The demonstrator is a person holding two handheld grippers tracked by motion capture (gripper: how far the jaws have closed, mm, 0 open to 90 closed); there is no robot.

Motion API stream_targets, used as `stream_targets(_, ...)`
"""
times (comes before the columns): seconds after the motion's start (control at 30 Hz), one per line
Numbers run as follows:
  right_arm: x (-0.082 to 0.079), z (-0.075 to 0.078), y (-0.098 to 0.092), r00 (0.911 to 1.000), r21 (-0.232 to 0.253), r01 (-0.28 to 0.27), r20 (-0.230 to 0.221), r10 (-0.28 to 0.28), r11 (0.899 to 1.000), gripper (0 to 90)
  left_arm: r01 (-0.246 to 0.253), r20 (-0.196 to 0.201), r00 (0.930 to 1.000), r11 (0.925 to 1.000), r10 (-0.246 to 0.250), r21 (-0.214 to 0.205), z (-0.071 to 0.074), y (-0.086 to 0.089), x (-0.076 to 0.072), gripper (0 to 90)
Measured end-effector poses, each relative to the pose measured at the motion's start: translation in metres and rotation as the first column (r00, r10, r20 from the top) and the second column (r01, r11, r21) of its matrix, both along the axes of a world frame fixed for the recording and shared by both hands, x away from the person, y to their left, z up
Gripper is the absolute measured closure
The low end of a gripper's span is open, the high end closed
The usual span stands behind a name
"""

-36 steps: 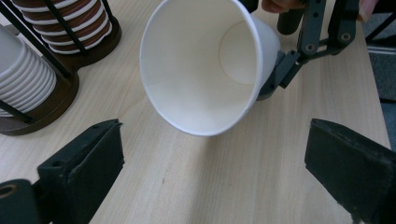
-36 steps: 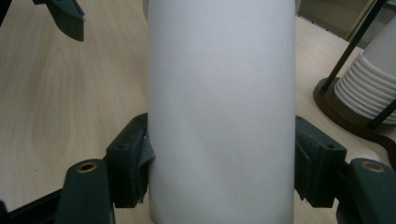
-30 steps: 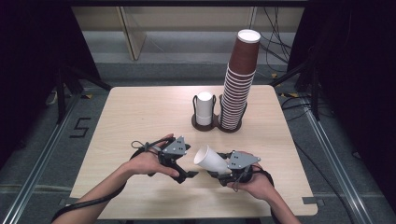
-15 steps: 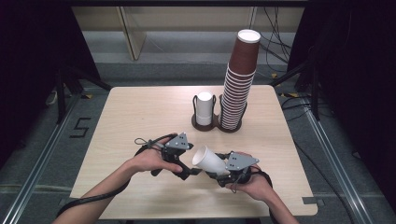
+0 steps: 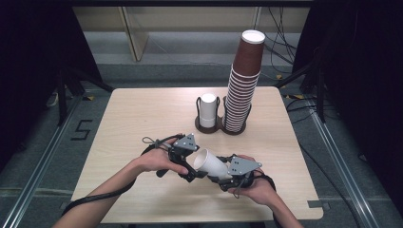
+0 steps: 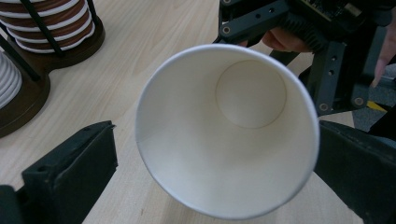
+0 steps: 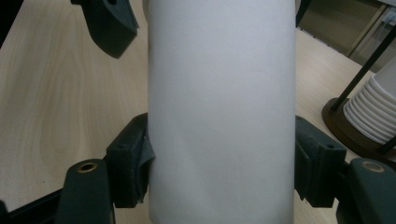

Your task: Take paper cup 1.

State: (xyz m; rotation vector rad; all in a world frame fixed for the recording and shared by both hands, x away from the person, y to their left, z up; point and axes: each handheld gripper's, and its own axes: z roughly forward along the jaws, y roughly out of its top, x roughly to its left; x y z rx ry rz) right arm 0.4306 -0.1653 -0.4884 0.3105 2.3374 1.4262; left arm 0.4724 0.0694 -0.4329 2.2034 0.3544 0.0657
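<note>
Two grippers low over table (image 5: 142,118); R gripper (image 5: 219,176) clamps white cup (image 5: 211,164) sideways, L gripper (image 5: 195,167) jaws wide around its rim.

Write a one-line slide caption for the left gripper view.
Open left gripper flanks the mouth of an empty white paper cup held sideways by the right gripper above the wooden table.

White cup (image 6: 224,135); brown stack (image 5: 243,90); black tools.
</note>
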Motion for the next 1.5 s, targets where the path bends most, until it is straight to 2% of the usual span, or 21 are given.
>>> stream_targets(0.03, 0.0013, 0.0008, -0.0003, 0.9997, -0.006, -0.01, 0.023, 0.01, 1.0, 32.5, -0.003, -0.002, 1.0, 1.0, 0.003, 0.001, -0.0001, -0.0003, 0.0003, 0.0)
stream_targets(0.17, -0.0015, 0.0008, 0.001, 0.9999, 0.006, -0.003, -0.01, 0.003, 1.0, 32.5, 0.006, -0.005, 1.0, 1.0, -0.006, 0.005, -0.0018, -0.0008, 0.002, 0.0)
stream_targets(0.27, -0.001, 0.0008, 0.0014, 0.9999, -0.003, -0.013, 0.009, 0.013, 1.0, 32.5, 0.001, -0.016, 0.9999, 1.0, -0.001, 0.006, -0.0034, -0.0016, 0.0027, 0.0)
stream_targets(0.67, -0.0019, 0.0005, 0.0032, 0.9999, -0.002, -0.014, 0.0, 0.014, 1.0, 32.5, 0.012, -0.023, 0.9997, 0.9999, -0.012, -0.001, -0.004, -0.0033, 0.0026, 0.0)
stream_targets(0.7, -0.0012, 0.0008, 0.0033, 0.9996, -0.005, -0.017, 0.021, 0.017, 1.0, 32.5, 0.013, -0.022, 0.9997, 0.9999, -0.014, -0.003, -0.0039, -0.0035, 0.0025, 0.0)
stream_targets(0.73, -0.0013, 0.0008, 0.0037, 0.9996, 0.0, -0.017, 0.022, 0.017, 1.0, 32.5, 0.015, -0.024, 0.9996, 0.9999, -0.015, -0.006, -0.0037, -0.0038, 0.0023, 0.0)
stream_targets(0.97, -0.002, 0.0008, 0.0045, 0.9997, -0.002, -0.018, 0.018, 0.018, 1.0, 32.5, 0.019, -0.024, 0.9995, 0.9998, -0.019, -0.005, -0.004, -0.0047, 0.0023, 1.0)
stream_targets(1.0, -0.0026, 0.0005, 0.005, 0.9998, 0.003, -0.018, 0.003, 0.018, 1.0, 32.5, 0.02, -0.027, 0.9994, 0.9998, -0.02, -0.008, -0.0039, -0.0051, 0.0024, 1.3)
stream_targets(1.1, -0.0031, 0.0007, 0.0051, 0.9998, -0.002, -0.022, -0.001, 0.022, 1.0, 32.5, 0.021, -0.026, 0.9994, 0.9997, -0.021, -0.008, -0.0035, -0.0057, 0.0025, 2.0)
stream_targets(1.33, -0.0019, 0.0006, 0.0054, 0.9994, -0.003, -0.028, 0.022, 0.028, 1.0, 32.5, 0.023, -0.027, 0.9994, 0.9997, -0.023, -0.008, -0.0034, -0.0066, 0.003, 3.9)
stream_targets(1.5, -0.0027, 0.0008, 0.0051, 0.9998, -0.002, -0.022, 0.004, 0.022, 1.0, 32.5, 0.03, -0.028, 0.9991, 0.9994, -0.031, -0.017, -0.0039, -0.0075, 0.0019, 7.8)
